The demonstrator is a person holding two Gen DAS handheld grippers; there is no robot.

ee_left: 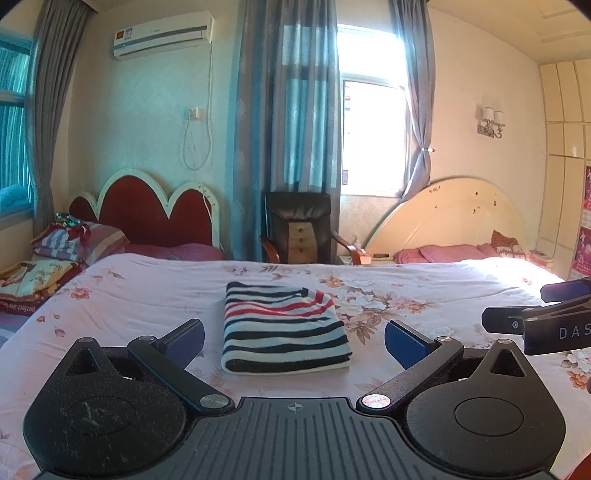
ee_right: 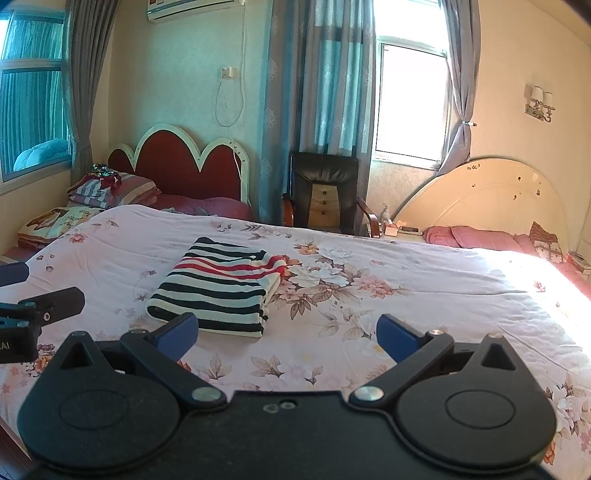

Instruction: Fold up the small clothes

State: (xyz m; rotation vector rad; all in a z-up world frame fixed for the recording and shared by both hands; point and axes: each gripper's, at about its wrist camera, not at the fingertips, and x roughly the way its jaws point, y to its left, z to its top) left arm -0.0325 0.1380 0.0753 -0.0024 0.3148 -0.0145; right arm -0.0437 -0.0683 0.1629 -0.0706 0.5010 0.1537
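Floral bedspread [ee_left: 147,291]: striped top [ee_left: 284,328] lies folded; left gripper [ee_left: 294,338] and right gripper [ee_right: 287,334] wide open, empty. Folding looks done; next, set aside.

Home bedroom: floral-quilted bed [ee_left: 147,295] is seen below the jaws; ahead of them, two headboards, red [ee_left: 155,210] & cream [ee_left: 458,221], curtained window [ee_left: 373,110], wall AC [ee_left: 162,35], armchair [ee_left: 299,229].
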